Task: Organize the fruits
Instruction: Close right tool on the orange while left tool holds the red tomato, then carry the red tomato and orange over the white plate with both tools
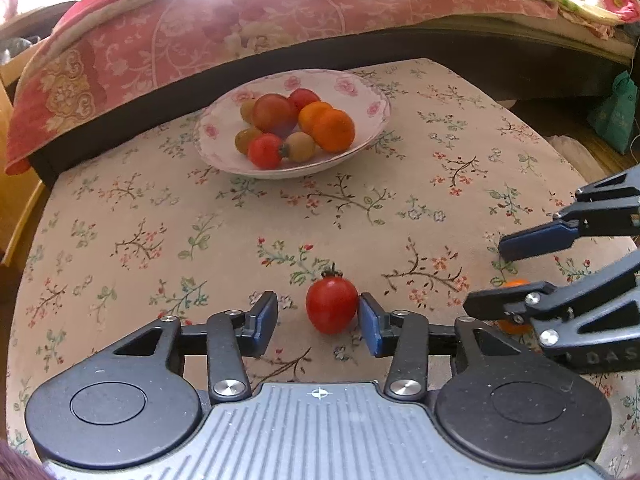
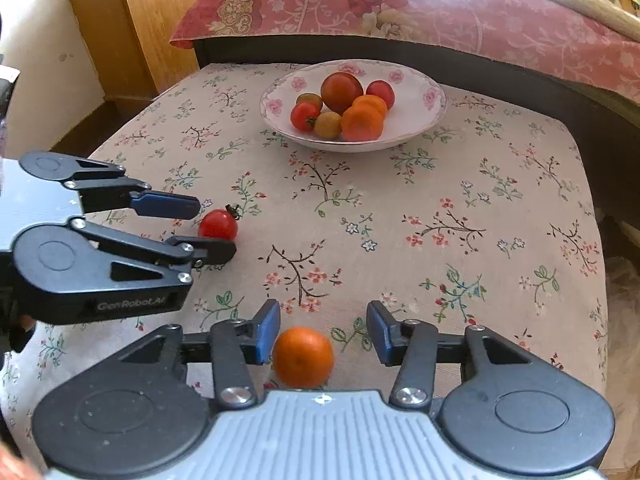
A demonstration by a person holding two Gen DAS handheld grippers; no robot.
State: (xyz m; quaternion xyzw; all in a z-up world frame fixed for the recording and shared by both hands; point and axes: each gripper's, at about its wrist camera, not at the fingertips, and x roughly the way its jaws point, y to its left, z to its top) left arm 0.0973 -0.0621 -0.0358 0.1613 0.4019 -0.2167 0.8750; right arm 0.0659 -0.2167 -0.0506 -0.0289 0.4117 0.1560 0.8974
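Note:
A red cherry tomato with a green stem lies on the floral cloth between the pads of my left gripper. It touches the right pad, and a gap shows on its left. A small orange fruit lies between the pads of my right gripper, against the left pad and well clear of the right one. Both grippers are open and each appears in the other's view: right gripper, left gripper. A flowered white bowl at the far side holds several tomatoes and orange fruits.
The floral-clothed table ends at a dark bed frame under a pink quilt. A wooden cabinet stands beyond the far left corner. A green bag hangs to the right.

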